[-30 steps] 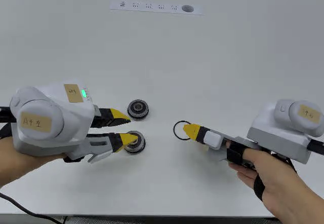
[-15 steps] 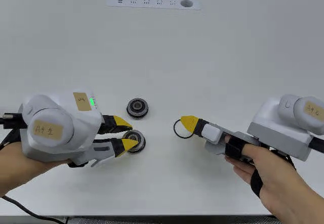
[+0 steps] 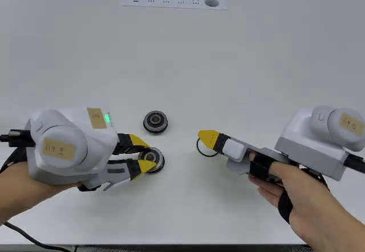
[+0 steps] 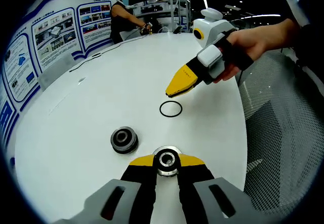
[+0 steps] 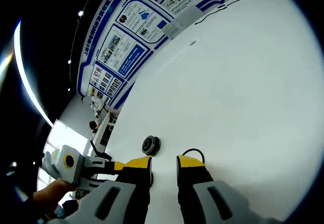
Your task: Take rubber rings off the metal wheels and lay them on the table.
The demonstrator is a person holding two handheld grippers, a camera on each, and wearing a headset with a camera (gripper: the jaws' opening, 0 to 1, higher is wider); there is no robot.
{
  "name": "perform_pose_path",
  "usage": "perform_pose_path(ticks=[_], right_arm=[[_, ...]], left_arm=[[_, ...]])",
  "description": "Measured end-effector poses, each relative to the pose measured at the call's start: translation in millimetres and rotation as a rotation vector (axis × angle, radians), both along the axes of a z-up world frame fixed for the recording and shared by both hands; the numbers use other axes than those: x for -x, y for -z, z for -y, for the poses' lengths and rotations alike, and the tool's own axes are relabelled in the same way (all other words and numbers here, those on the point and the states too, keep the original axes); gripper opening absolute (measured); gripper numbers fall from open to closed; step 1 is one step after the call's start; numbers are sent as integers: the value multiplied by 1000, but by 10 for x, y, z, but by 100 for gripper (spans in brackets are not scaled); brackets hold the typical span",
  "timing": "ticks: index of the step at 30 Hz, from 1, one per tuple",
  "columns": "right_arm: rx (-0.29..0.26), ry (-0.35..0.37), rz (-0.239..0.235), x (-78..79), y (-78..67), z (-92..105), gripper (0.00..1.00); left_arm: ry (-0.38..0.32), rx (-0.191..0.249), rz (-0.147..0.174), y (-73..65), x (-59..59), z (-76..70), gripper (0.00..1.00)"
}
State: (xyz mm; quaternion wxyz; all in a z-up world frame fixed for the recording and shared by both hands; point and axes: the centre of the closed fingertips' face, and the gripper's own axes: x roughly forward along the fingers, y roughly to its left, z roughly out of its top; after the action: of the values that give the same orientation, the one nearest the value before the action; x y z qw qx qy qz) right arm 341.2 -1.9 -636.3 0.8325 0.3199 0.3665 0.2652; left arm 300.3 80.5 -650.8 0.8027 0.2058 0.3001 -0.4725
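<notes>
My left gripper (image 3: 146, 154) is shut on the near metal wheel (image 3: 154, 159), whose rim looks bare and silver. The left gripper view shows this wheel (image 4: 167, 157) pinched between the yellow tips of that gripper (image 4: 167, 163). A second wheel (image 3: 155, 121) with a dark rubber ring around it lies just beyond it on the table. A loose black rubber ring (image 3: 206, 148) lies flat to the right. My right gripper (image 3: 207, 137) hovers over the ring's far edge. Its own view shows the right gripper (image 5: 164, 164) slightly open and empty, with the ring (image 5: 193, 153) by its right jaw.
The white table (image 3: 239, 81) carries a white power strip (image 3: 174, 1) at its far edge. The table's front edge runs close below both hands. In the left gripper view a person (image 4: 124, 17) stands at the far end of the table.
The left gripper's jaws have narrowed from wide apart onto the near wheel. The right gripper has shifted a little to the left above the ring, which has stayed on the table.
</notes>
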Motion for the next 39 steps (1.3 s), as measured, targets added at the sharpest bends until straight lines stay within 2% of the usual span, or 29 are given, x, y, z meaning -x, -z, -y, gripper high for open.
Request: perform_pose_path(ticks=[7, 10, 13, 21, 24, 28, 31, 33, 39], right_arm=[[-11, -17, -10, 28, 18, -61, 21], [-28, -44, -16, 74, 30, -155, 21], [-67, -80, -30, 137, 21, -263, 22], [-91, -156, -48, 251, 50, -439, 25], [-95, -185, -51, 292, 61, -501, 31], [-135, -195, -58, 315, 14, -572, 36], [-130, -216, -58, 329, 21, -633, 45], [-146, -222, -71, 341, 26, -669, 50], [-176, -234, -92, 354, 5, -765, 57]], left_arm=[[0, -1, 1, 21, -5, -13, 16], [10, -2, 6, 25, 2, -9, 15], [8, -1, 7, 50, -10, -11, 14], [14, -1, 13, 63, -20, 2, 14], [13, -1, 13, 59, -19, 2, 14], [25, -11, 15, 55, -17, 3, 14], [32, -16, 16, 52, -14, 4, 13], [33, -15, 14, 48, -11, 6, 13], [39, -14, 12, 35, -2, 8, 13]])
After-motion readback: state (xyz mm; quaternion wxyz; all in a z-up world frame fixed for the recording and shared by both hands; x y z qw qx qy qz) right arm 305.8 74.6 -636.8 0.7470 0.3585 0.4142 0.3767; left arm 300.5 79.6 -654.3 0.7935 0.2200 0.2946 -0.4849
